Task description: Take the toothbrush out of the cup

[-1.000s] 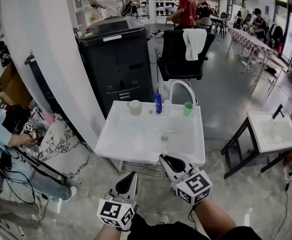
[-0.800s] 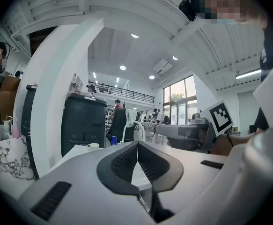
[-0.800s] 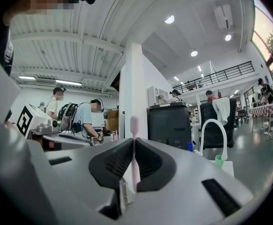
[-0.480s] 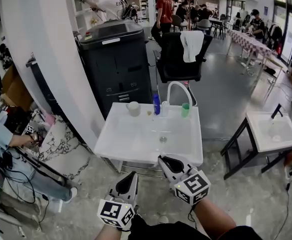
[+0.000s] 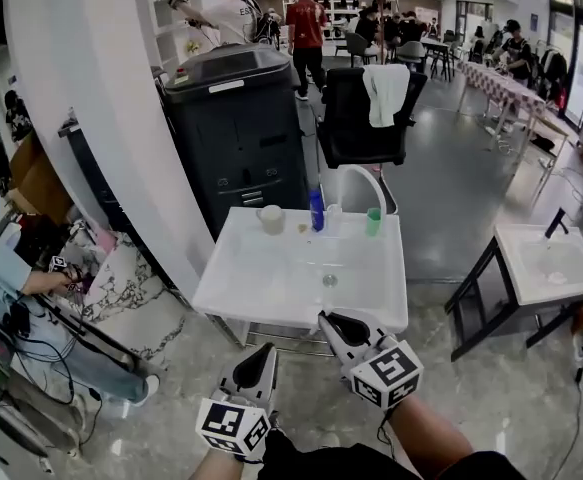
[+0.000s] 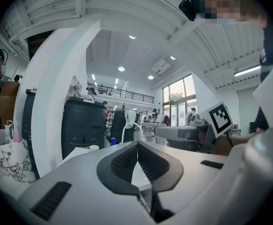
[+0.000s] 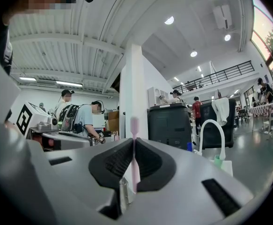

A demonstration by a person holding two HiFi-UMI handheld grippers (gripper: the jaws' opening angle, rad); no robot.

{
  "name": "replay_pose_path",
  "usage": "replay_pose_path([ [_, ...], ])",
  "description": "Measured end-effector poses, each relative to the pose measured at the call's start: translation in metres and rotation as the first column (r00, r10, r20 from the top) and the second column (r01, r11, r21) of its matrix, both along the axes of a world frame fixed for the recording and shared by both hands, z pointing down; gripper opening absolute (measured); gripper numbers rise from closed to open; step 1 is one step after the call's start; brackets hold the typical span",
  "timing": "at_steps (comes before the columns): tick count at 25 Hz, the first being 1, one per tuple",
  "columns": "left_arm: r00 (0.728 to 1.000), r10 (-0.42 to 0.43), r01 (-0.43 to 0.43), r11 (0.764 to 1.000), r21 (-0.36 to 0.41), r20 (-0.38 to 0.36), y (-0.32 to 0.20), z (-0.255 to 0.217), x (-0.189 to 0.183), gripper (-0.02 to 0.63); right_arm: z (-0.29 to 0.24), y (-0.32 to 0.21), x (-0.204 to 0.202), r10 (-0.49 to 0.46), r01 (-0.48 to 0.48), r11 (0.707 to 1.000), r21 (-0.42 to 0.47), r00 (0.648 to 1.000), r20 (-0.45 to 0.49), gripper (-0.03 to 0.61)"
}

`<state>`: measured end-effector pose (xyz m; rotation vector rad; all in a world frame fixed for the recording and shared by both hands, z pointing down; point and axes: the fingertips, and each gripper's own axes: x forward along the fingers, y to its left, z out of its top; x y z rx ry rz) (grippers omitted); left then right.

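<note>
R gripper (image 7: 134,146) clamped on pink toothbrush (image 7: 134,124), upright betw its pads, held level just short of white sink (image 5: 261,286); L gripper (image 6: 137,145) clenched tight, empty

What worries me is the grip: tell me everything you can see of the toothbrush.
The toothbrush is a thin, pale pink stick, plastic by its look. It stands upright between the jaws of the right gripper, whose dark ribbed pads are shut on it. Its top pokes above the jaws and its lower end runs below them. No bristles can be made out.
</note>
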<state>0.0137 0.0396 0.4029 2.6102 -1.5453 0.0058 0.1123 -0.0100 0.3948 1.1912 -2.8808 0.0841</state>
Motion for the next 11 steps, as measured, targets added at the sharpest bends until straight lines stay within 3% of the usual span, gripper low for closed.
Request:
replay_pose_path([
  [11,1.000,-0.006,0.006,1.000,-0.010,-0.004,0.0032,-0.0013,0.0033,0.020,0.0014,0.0032,0.0013,-0.004,0.004,1.000,0.001,1.000,-0.002,0.027],
])
